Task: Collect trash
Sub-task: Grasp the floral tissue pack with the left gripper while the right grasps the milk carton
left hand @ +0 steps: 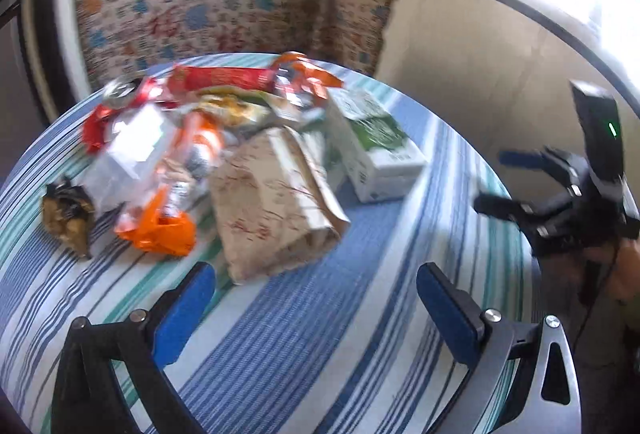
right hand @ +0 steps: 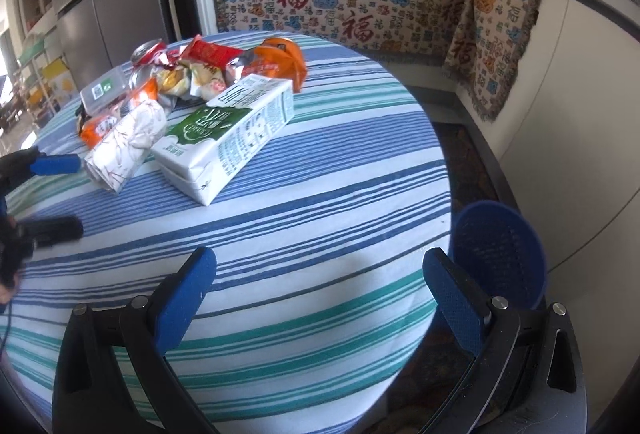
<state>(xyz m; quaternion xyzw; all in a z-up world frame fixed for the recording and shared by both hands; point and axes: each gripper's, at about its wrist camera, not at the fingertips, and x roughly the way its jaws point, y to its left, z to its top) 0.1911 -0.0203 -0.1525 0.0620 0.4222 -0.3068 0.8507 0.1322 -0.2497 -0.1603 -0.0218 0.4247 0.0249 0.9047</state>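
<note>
On the striped table (right hand: 320, 174), one milk carton (right hand: 228, 138) and one tissue pack (right hand: 128, 146); both tools (left hand: 316, 298) (right hand: 320, 286) gape wide, empty.

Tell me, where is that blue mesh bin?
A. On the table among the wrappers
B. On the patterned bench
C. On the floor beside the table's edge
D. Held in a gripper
C: the blue mesh bin stands below the rim of the striped table, clear of the open right gripper.

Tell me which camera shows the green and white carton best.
The right wrist view: the green and white carton lies sharp and fully visible on the striped tablecloth, printing clear. The left wrist view shows it blurred, its near side partly behind the tissue pack.
</note>
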